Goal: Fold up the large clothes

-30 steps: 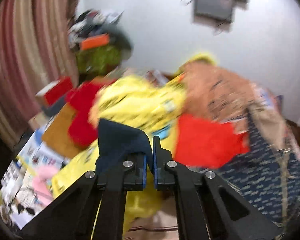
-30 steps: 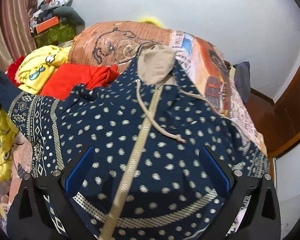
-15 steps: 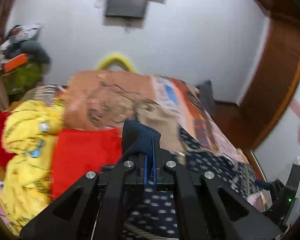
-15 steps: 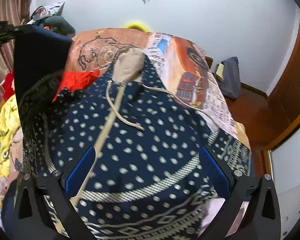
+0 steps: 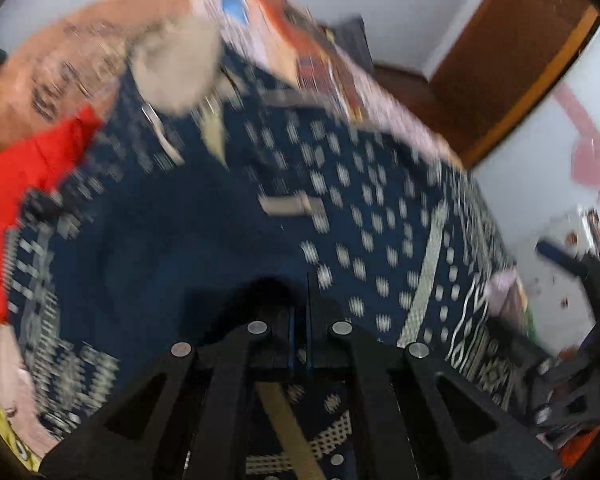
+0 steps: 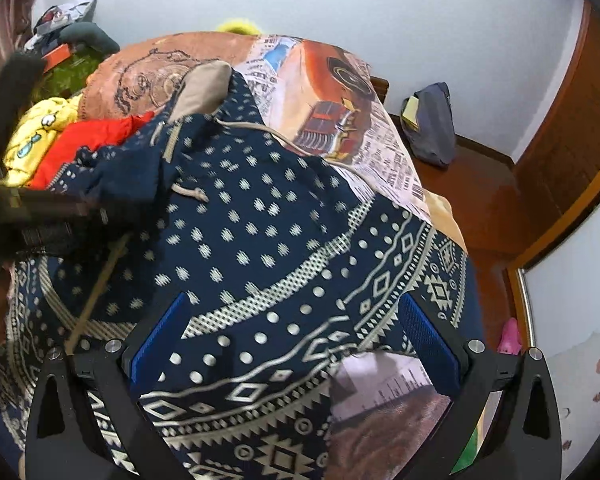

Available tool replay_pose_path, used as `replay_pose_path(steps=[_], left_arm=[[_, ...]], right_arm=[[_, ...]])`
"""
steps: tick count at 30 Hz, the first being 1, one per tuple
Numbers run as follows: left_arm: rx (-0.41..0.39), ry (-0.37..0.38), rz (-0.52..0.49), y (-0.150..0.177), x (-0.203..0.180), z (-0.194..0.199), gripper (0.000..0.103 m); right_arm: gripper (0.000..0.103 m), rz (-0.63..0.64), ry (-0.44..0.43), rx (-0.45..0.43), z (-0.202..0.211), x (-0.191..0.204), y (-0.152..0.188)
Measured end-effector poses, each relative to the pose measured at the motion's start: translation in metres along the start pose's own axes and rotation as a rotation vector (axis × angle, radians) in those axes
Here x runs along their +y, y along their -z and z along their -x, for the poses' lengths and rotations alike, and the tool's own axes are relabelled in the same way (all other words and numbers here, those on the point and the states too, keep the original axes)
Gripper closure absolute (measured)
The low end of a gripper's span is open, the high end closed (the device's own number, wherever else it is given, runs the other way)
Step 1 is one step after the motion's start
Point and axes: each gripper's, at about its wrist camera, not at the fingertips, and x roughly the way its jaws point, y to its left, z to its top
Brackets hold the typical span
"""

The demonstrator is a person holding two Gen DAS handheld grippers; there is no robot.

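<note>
Navy hoodie (image 6: 260, 240), soft knit with cream dots and geometric hem bands, beige hood lining and cord drawstring, lies spread on the bed over a printed blanket (image 6: 340, 120). Left tool (image 5: 300, 320) is clamped tight on a fold of navy fabric. Right tool (image 6: 296, 344) gapes wide above the hem, gripping nothing.

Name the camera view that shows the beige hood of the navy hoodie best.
Right wrist view: the beige hood is sharp at the navy hoodie's top edge. The left wrist view shows the hood too, but smeared by motion blur.
</note>
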Motion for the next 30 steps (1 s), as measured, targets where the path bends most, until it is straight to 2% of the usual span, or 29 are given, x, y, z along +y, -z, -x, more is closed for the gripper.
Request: replay_pose_path(steps=[2, 5, 8, 11, 13, 15, 19, 23, 25, 30], left_arm=[[0.041, -0.011, -0.026, 0.009, -0.005, -0.013, 0.101], [0.015, -0.048, -0.096, 0.017, -0.014, -0.01, 0.099], [0.037, -0.028, -0.131, 0.027, -0.018, 0.0, 0.092], [0.027, -0.018, -0.144, 0.04, -0.011, 0.02, 0.08], [-0.004, -0.037, -0.138, 0.048, 0.003, 0.04, 0.064], [-0.04, -0.064, -0.116, 0.055, 0.021, 0.061, 0.054], [-0.106, -0.162, -0.074, 0.059, 0.068, 0.093, 0.054], [-0.146, -0.224, 0.02, 0.068, 0.122, 0.122, 0.054], [-0.152, -0.267, 0.063, 0.07, 0.145, 0.125, 0.054], [-0.153, -0.306, 0.143, 0.086, 0.187, 0.129, 0.054]], right_arm=[[0.0, 0.008, 0.011, 0.004, 0.0, 0.0, 0.002], [0.0, 0.015, 0.014, 0.007, 0.002, 0.002, 0.003], [0.0, 0.029, 0.01, 0.003, 0.006, 0.008, 0.002], [0.0, 0.051, 0.006, -0.014, 0.013, 0.018, -0.004], [0.0, 0.067, -0.007, -0.028, 0.017, 0.027, -0.01], [0.0, 0.086, -0.018, -0.042, 0.02, 0.038, -0.017], [0.0, 0.144, -0.028, -0.07, 0.022, 0.071, -0.033], [0.0, 0.216, -0.071, -0.074, 0.017, 0.112, -0.046], [0.0, 0.256, -0.098, -0.068, 0.01, 0.133, -0.05], [0.001, 0.361, -0.123, -0.029, -0.02, 0.186, -0.055]])
